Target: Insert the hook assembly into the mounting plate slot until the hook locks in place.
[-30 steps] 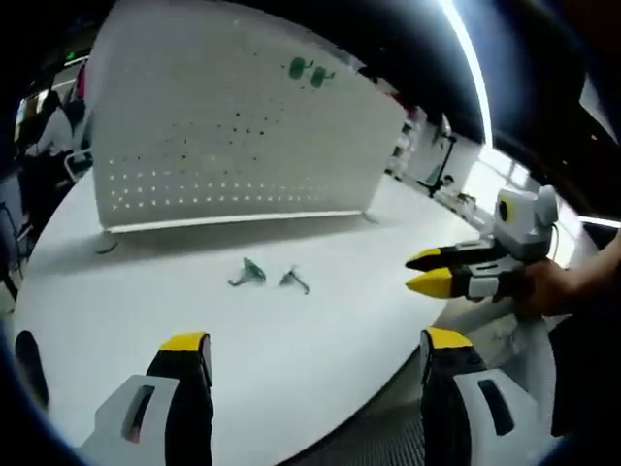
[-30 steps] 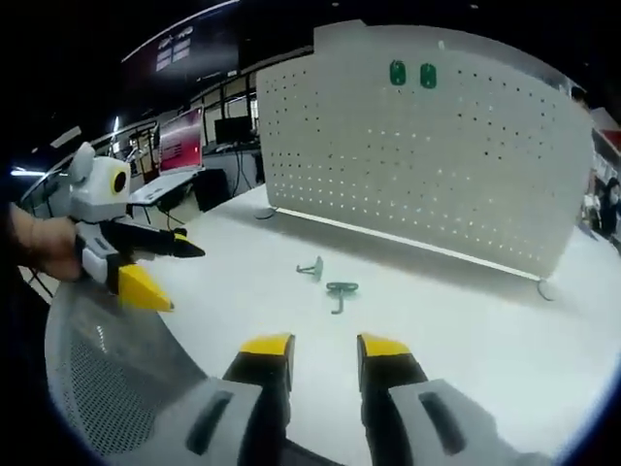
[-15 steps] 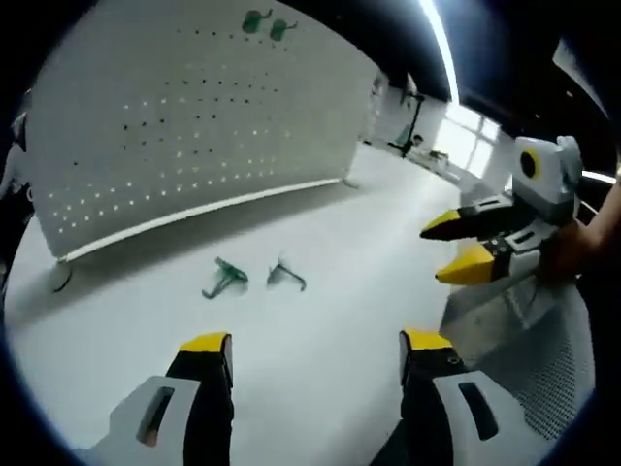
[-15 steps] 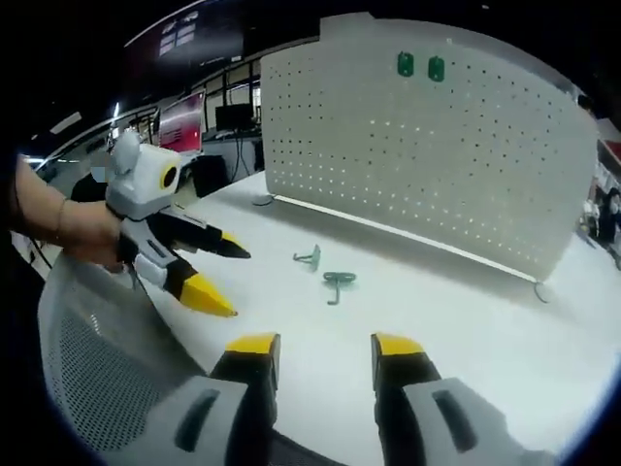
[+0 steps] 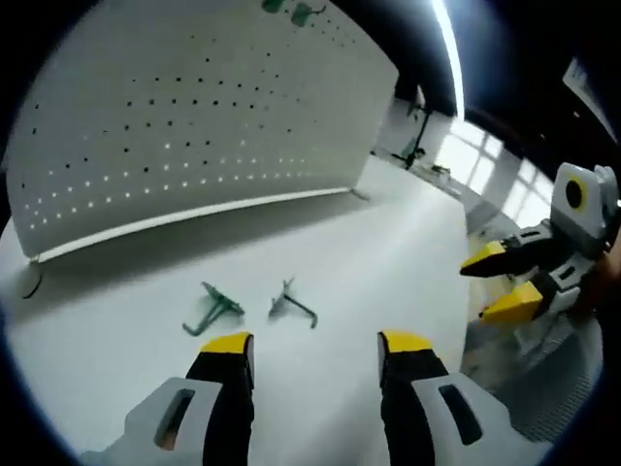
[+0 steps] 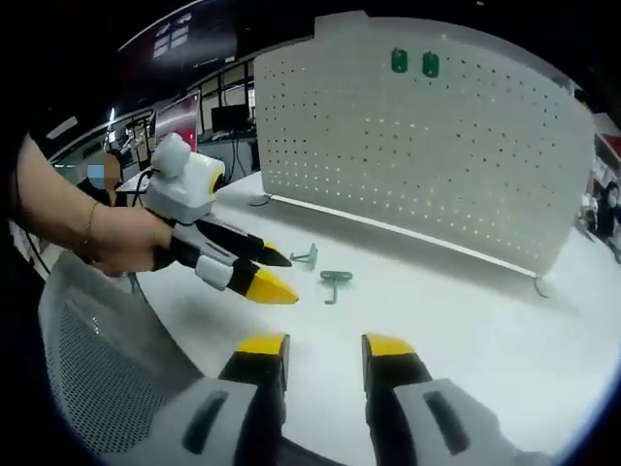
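Here two green hooks [image 5: 212,311] [image 5: 291,305] lie loose on the white table [image 5: 388,252], in front of the upright pegboard [image 5: 194,116]. The left gripper [image 5: 315,345] and right gripper [image 6: 323,345] both hover above the table, jaws parted and holding nothing.

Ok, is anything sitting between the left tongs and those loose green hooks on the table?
Nothing visible. The left tongs are open over bare white table, with the two green hooks lying just ahead of the tips. The right tongs hang well off to the side.
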Motion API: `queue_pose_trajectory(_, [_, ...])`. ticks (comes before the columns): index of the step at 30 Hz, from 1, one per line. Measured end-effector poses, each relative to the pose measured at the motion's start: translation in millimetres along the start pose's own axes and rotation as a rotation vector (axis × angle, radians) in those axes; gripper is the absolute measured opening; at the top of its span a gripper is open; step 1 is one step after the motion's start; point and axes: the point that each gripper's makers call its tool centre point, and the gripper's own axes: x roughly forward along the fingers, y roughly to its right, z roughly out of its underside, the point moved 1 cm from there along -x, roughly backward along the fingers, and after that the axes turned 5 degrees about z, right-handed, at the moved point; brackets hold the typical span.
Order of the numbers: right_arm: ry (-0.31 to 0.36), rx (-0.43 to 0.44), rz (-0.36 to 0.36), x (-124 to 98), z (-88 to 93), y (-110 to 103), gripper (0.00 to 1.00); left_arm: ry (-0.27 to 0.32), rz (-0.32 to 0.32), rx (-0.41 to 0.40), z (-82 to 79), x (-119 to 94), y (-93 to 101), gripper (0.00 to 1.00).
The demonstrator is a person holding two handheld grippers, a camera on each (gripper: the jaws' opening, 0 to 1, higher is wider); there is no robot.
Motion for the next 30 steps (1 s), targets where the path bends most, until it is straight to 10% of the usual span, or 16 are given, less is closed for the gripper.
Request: queue_pose_trajectory(30, [-0.007,-0.004,0.088,0.0,0.8,16.5,0.25,-0.01,-0.037,0.084,-7.6,45.3,-33.8,0.04])
